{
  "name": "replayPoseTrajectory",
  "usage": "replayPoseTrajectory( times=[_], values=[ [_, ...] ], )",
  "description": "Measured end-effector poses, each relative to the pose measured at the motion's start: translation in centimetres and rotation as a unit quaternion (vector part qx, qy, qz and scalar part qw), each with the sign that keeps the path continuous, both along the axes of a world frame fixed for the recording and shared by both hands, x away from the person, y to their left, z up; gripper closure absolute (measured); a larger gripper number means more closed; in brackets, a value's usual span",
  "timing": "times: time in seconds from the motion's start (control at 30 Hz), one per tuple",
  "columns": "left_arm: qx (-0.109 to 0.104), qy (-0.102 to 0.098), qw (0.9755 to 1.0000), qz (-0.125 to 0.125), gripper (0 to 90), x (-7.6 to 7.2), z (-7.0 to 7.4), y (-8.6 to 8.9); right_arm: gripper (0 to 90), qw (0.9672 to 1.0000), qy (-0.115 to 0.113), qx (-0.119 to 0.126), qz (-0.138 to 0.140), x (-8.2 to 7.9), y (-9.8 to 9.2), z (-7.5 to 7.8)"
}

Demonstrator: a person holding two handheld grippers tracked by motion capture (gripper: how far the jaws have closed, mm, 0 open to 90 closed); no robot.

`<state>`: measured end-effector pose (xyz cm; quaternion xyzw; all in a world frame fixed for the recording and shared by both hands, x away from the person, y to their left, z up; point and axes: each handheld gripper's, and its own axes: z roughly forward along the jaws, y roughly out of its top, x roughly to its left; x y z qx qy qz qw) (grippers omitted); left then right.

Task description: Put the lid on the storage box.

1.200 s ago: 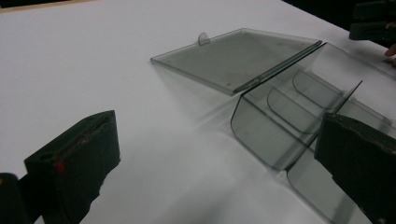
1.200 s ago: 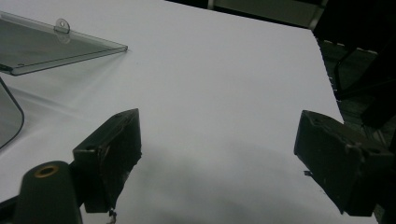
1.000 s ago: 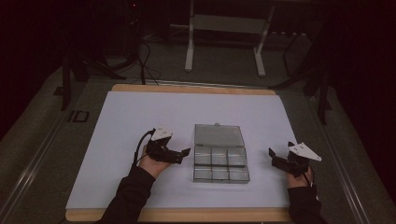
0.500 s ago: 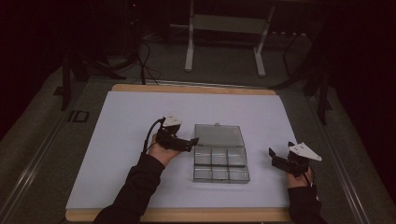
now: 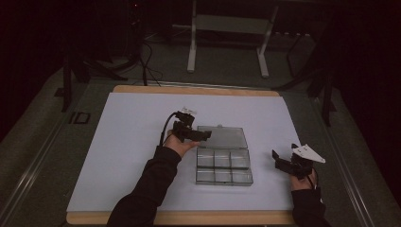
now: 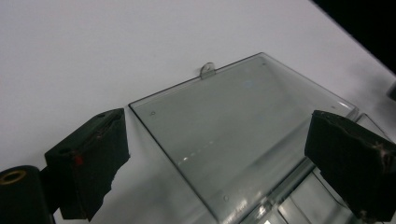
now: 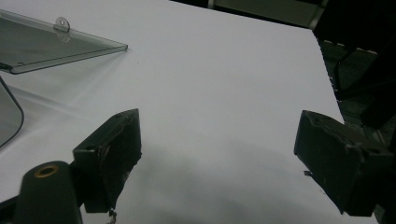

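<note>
Table (image 5: 123, 156) first, since it carries everything: we count one white-topped surface, and on it, just toward five o'clock from its centre, one clear compartment box (image 5: 224, 166) lying open, its lid (image 5: 222, 137) folded flat toward twelve o'clock. We count six compartments in the tray, two rows of three, and we cannot tell whether anything lies in them. Two grippers are in play. Our left gripper (image 5: 201, 135) hovers over the lid's nine o'clock corner, jaws spread wide and holding nothing; in the left gripper view the lid (image 6: 233, 135) lies between the jaws with its one small latch tab (image 6: 208, 70) at the far edge. Our right gripper (image 5: 280, 161) waits at three o'clock of the box, well apart from it, jaws likewise wide and empty. We judge the step to be closing the lid: we should come low at the free edge, catch it squarely near the tab, and swing it over slowly so the tray does not skid.
</note>
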<state>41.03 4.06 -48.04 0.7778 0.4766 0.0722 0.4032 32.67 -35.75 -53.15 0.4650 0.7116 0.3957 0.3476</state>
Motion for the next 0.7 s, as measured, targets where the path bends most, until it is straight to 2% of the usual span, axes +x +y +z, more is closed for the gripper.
replayPoseTrajectory(
  times=[0.07, 0.23, 0.33, 0.47, 0.5, 0.6, 0.7],
  values=[
    [-0.001, 0.008, 0.9999, 0.008, 10.5, 0.2, -0.1, -0.4, 14.7, 1.0, 0.0, 0.0, 0.001, 0.0, 0.0, 0.0],
    [0.007, 0.028, 0.9995, 0.011, 15.7, 0.5, -0.7, -1.1, 14.7, 1.0, 0.0, -0.002, 0.002, 0.0, 0.0, 0.0],
    [0.009, 0.036, 0.9991, 0.019, 15.8, 0.7, -1.2, -1.3, 14.7, 1.0, 0.0, -0.002, 0.002, 0.0, 0.1, 0.0],
    [0.003, 0.049, 0.9985, 0.025, 20.8, 0.8, -1.9, -1.4, 14.7, 1.0, 0.001, -0.003, 0.001, 0.0, 0.1, 0.0],
    [0.0, 0.056, 0.9982, 0.02, 21.1, 0.8, -2.1, -1.4, 14.7, 1.0, 0.001, -0.004, 0.002, 0.0, 0.1, 0.0],
    [0.005, 0.061, 0.9979, 0.021, 21.1, 0.8, -2.5, -1.5, 14.7, 1.0, 0.001, -0.004, 0.002, 0.0, 0.1, 0.0],
    [0.0, 0.066, 0.9976, 0.023, 21.7, 0.8, -2.8, -1.4, 14.7, 1.0, 0.001, -0.005, 0.002, 0.0, 0.1, 0.0]
  ],
)
